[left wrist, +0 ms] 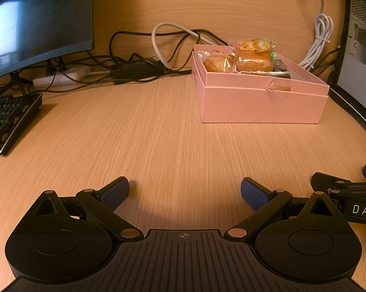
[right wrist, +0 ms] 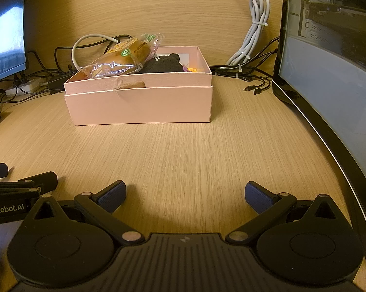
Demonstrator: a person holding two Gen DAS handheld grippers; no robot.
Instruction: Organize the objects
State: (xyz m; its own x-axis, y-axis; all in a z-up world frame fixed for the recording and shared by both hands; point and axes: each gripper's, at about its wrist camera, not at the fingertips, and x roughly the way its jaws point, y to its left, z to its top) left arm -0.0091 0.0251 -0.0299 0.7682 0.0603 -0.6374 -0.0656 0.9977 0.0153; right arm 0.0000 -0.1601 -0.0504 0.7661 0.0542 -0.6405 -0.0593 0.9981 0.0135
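A pink box [left wrist: 260, 105] [right wrist: 141, 104] stands on the wooden desk, far ahead of both grippers. It holds wrapped bread buns [left wrist: 253, 57] [right wrist: 124, 58], a dark soft item [right wrist: 165, 64] and a small yellow piece [right wrist: 192, 69]. My left gripper [left wrist: 184, 191] rests low over the bare desk, open, nothing between its blue pads [left wrist: 117, 192]. My right gripper [right wrist: 185, 194] is likewise open and empty, just to the right of the left one. Each gripper shows at the edge of the other's view, the right gripper [left wrist: 353, 189] at the right and the left gripper [right wrist: 17, 185] at the left.
A monitor [left wrist: 36, 19] and a black keyboard [left wrist: 7, 119] sit at the left. Cables and a white power strip [left wrist: 61, 76] lie along the back wall. A bundled white cable [right wrist: 253, 36] hangs behind the box. A computer case [right wrist: 329, 48] bounds the right side.
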